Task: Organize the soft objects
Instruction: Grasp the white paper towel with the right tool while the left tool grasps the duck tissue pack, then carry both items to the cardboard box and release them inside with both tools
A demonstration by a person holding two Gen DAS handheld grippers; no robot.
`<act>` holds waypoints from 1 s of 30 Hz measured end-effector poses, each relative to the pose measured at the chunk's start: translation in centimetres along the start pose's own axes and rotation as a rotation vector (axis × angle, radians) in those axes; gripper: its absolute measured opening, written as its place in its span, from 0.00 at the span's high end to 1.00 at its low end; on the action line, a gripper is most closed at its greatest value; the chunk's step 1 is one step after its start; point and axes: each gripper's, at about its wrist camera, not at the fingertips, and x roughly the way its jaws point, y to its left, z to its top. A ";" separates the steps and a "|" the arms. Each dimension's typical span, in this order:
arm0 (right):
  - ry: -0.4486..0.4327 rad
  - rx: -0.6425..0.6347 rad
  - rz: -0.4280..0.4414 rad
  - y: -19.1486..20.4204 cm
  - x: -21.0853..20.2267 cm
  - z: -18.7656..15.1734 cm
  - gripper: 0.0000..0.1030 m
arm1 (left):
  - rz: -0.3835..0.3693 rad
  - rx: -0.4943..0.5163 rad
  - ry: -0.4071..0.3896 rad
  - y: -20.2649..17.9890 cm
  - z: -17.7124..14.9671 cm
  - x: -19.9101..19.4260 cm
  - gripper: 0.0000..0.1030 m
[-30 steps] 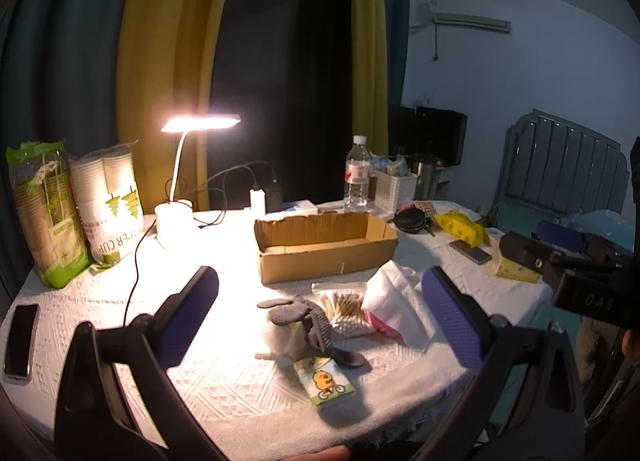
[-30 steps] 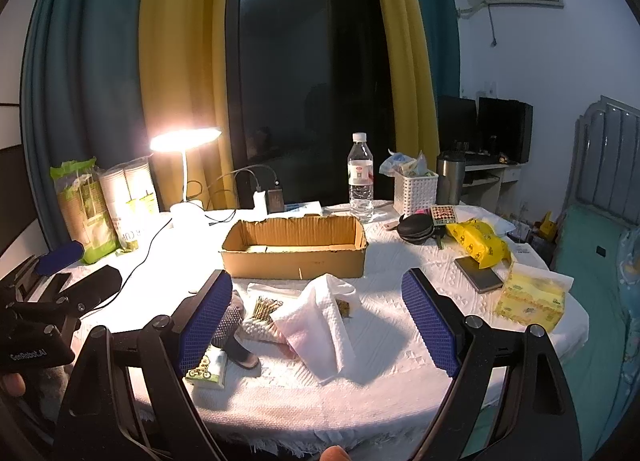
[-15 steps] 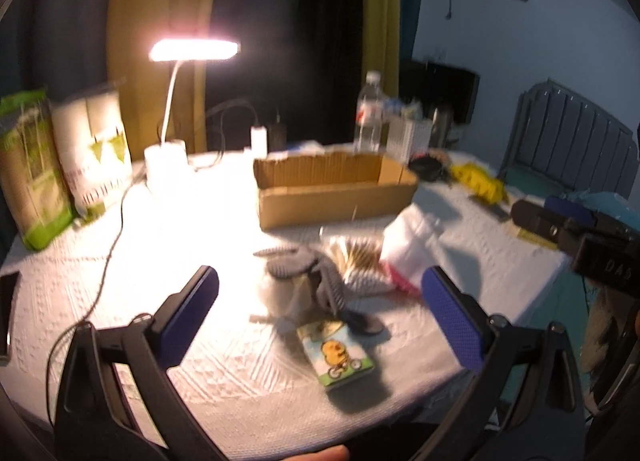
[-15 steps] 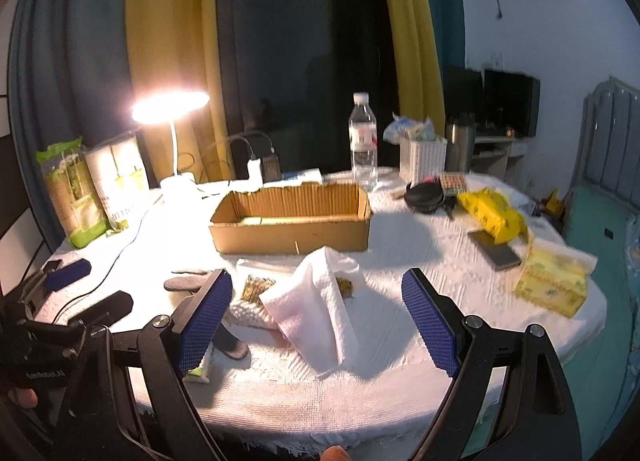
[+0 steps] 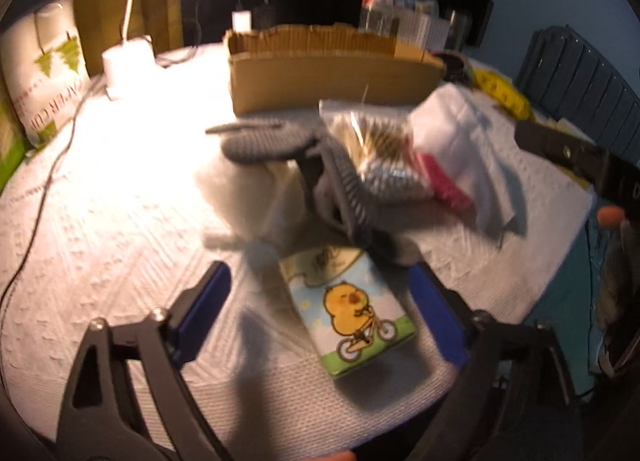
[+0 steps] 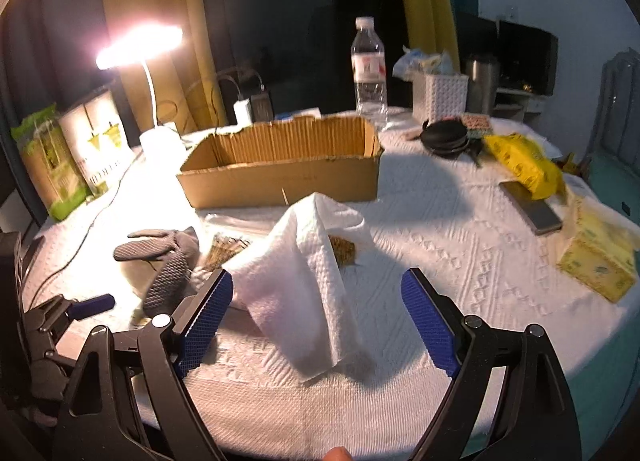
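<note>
My left gripper (image 5: 320,313) is open, its blue pads on either side of a tissue pack with a yellow duck (image 5: 348,313) that lies near the table's front edge. Behind the pack lie grey gloves (image 5: 320,165), a bag of cotton swabs (image 5: 380,153) and a white paper towel (image 5: 464,141). My right gripper (image 6: 320,317) is open just in front of the paper towel (image 6: 308,277), which stands in a peak. The gloves (image 6: 164,261) lie to its left. An open cardboard box (image 6: 280,169) stands behind the pile.
A lit desk lamp (image 6: 156,73), paper cup packs (image 6: 92,141), a water bottle (image 6: 368,73), a white basket (image 6: 440,97), a yellow bag (image 6: 524,165), a phone (image 6: 532,213) and a yellow tissue box (image 6: 600,257) stand around the white-clothed table (image 6: 440,229).
Both grippers have moved forward and down toward the pile. The left now frames the duck tissue pack; the right has closed in on the paper towel. Both stay open.
</note>
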 end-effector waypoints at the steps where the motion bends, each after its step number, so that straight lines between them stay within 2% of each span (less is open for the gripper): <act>1: 0.005 -0.003 0.003 0.0 0.4 0.1 0.14 | 0.001 -0.001 0.008 0.0 -0.1 0.4 0.14; 3: 0.017 -0.010 0.010 0.0 1.4 0.2 0.16 | -0.005 0.000 0.021 0.0 -0.2 1.1 0.23; 6: 0.020 -0.020 0.021 0.0 2.7 0.6 0.25 | -0.005 0.020 0.023 -0.1 -0.2 1.1 0.35; 11: 0.032 -0.031 0.022 0.0 4.9 1.0 0.26 | -0.016 0.021 0.019 0.3 -0.3 0.6 0.42; 13: 0.051 -0.036 0.027 0.2 5.8 0.9 0.43 | -0.019 0.019 0.013 0.6 -0.3 0.3 0.43; 14: 0.064 -0.039 0.032 0.3 6.2 0.8 0.61 | -0.021 0.019 0.006 0.7 -0.3 0.0 0.43; 15: 0.077 -0.040 0.031 0.3 6.5 0.7 0.71 | -0.022 0.019 -0.006 0.8 -0.2 -0.3 0.43; 16: 0.080 -0.043 0.028 0.4 6.6 0.6 0.74 | -0.023 0.020 -0.017 0.8 -0.2 -0.7 0.43; 18: 0.068 -0.047 0.037 0.6 6.1 0.6 0.88 | -0.024 0.021 -0.044 0.9 0.1 -1.6 0.43; 23: 0.012 -0.056 0.030 0.7 3.9 1.3 0.94 | -0.020 0.029 -0.114 0.9 1.1 -3.8 0.43; 30: -0.092 -0.051 0.035 0.2 0.0 3.3 0.95 | -0.015 0.050 -0.219 0.9 3.4 -6.5 0.43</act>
